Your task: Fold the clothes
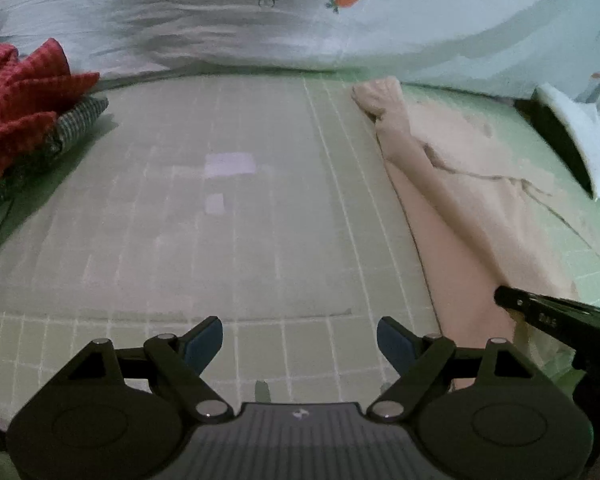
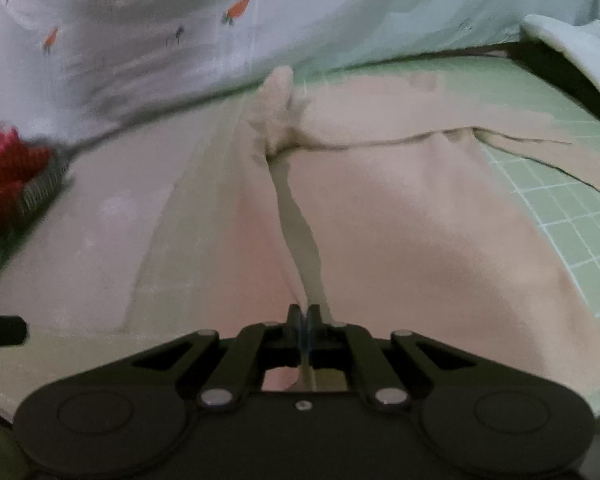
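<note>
Green gridded bedding [image 1: 260, 344] fills the bed, and a pale quilt printed with carrots [image 1: 340, 12] is bunched along the far edge. Down at the tongs: the left gripper [image 1: 300, 340] is spread wide, blue pads [image 1: 204, 340] well apart, nothing between them, hovering over a flat pale checked sheet [image 1: 220, 200] that lies smooth on the bed. Over to the right gripper [image 2: 305, 320], and its jaws are pressed together, pinching a ridge of the beige garment [image 2: 400, 220]; a narrow fold of cloth runs straight out from the closed tips up the middle of the right wrist view. In the left wrist view that same gripper shows as a black finger [image 1: 548, 320] coming in from the right edge, resting on the garment's near end.

Moving outward, the beige garment [image 1: 452, 184] stretches away from the right gripper towards the quilt, lying beside the checked sheet and touching its right edge. Its far end is bunched into a crumpled knob [image 1: 376, 96] close under the quilt. Creases run across its right half, where the green bedding shows beyond.

Far left, well apart from both grippers, a red checked cloth [image 1: 16, 100] sits heaped on a dark green plaid cloth [image 1: 76, 120]. At far right, a white fabric edge [image 1: 580, 136] hangs over a dark gap.
</note>
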Demonstrator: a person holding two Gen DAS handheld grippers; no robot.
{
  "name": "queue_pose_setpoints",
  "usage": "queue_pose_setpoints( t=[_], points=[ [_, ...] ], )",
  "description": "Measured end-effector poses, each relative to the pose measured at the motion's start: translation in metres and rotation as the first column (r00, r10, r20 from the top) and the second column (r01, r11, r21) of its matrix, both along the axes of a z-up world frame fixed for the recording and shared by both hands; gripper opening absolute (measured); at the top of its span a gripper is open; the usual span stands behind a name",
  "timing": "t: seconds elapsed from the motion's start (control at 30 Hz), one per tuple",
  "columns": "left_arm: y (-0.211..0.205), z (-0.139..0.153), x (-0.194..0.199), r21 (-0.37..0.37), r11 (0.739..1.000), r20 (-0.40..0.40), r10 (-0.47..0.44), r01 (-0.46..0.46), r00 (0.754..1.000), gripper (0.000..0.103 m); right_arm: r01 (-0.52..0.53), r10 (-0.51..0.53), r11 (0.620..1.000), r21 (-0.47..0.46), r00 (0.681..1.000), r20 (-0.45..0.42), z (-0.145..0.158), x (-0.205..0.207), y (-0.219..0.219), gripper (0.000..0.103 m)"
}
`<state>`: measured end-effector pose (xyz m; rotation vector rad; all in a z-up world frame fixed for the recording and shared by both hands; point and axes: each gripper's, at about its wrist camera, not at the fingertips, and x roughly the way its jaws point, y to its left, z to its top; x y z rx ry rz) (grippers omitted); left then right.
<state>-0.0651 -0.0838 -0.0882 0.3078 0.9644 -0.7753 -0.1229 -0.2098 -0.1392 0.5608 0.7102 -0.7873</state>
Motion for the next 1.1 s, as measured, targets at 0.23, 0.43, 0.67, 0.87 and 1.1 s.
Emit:
queue_pose_setpoints(
  t=[0.23,0.43,0.67,0.87,1.1],
  points=[
    [-0.014,-0.005,-0.002,0.032,0.994,-0.032,0.105,-0.104,0.994,0.085,-0.153,0.151,0.988,-0.021,0.985,-0.079,-0.007,0.005,-0.007,0.009],
    [-0.044,-0.002,0.001,0.002,0.989,-0.040,0.148,-0.148,0.988,0.085,-0.182,0.182,0.983,0.026,0.983,0.007,0.007,-0.028,-0.032,0.058],
    [-0.084,-0.001,0.006,-0.040,0.984,-0.048,0.174,-0.176,0.984,0.085,0.018,-0.020,0.999,0.030,0.998,0.064,0.011,-0.075,-0.094,0.072],
    [-0.118,-0.004,0.019,-0.051,0.971,-0.049,0.232,-0.234,0.972,0.086,0.206,-0.209,0.978,0.040,0.972,0.104,0.014,-0.114,-0.150,0.073],
    [-0.157,-0.016,0.047,-0.059,0.953,-0.089,0.291,-0.297,0.953,0.086,0.330,-0.331,0.944,0.026,0.938,0.100,0.005,-0.131,-0.225,0.074]
  ],
)
